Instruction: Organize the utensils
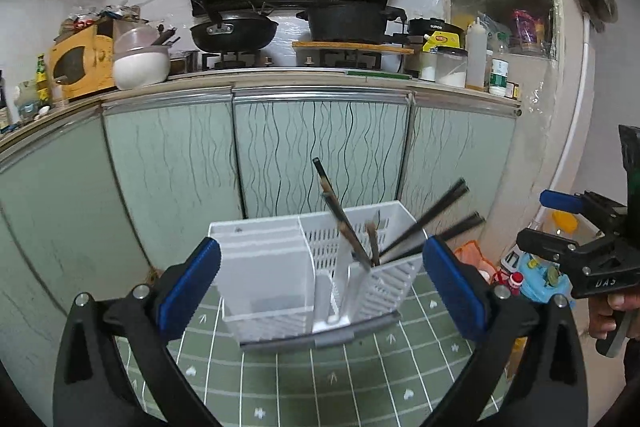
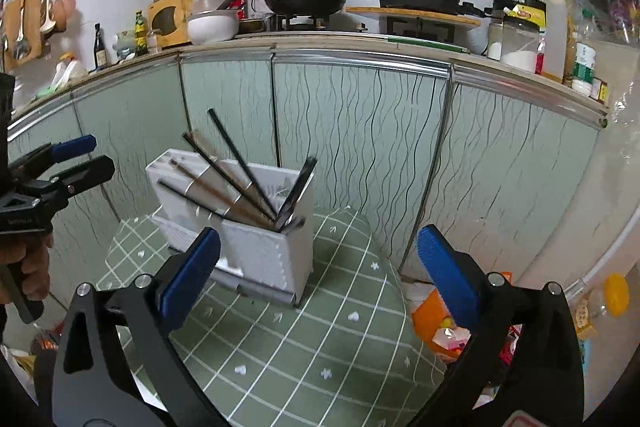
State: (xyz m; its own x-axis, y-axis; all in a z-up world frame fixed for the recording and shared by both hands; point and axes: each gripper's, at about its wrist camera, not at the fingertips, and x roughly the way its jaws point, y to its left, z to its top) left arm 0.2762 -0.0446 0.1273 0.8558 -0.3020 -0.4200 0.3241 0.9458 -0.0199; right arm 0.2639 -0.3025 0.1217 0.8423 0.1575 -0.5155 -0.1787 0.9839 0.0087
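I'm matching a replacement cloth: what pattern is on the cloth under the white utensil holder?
Green cloth with a white grid and small white motifs, clearest in the right wrist view.

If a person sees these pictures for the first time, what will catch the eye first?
First, the white utensil holder standing on the green checked cloth, with dark chopsticks fanning out of its slotted compartment. Next, the two open tools with blue pads, the left tool and the right tool, framing it. Behind, black pans sit on the stove.

Both wrist views tilt downward, close on the white slotted plastic utensil holder (image 1: pixel 316 275) (image 2: pixel 248 227); left looks straight on, right seemingly from its right.
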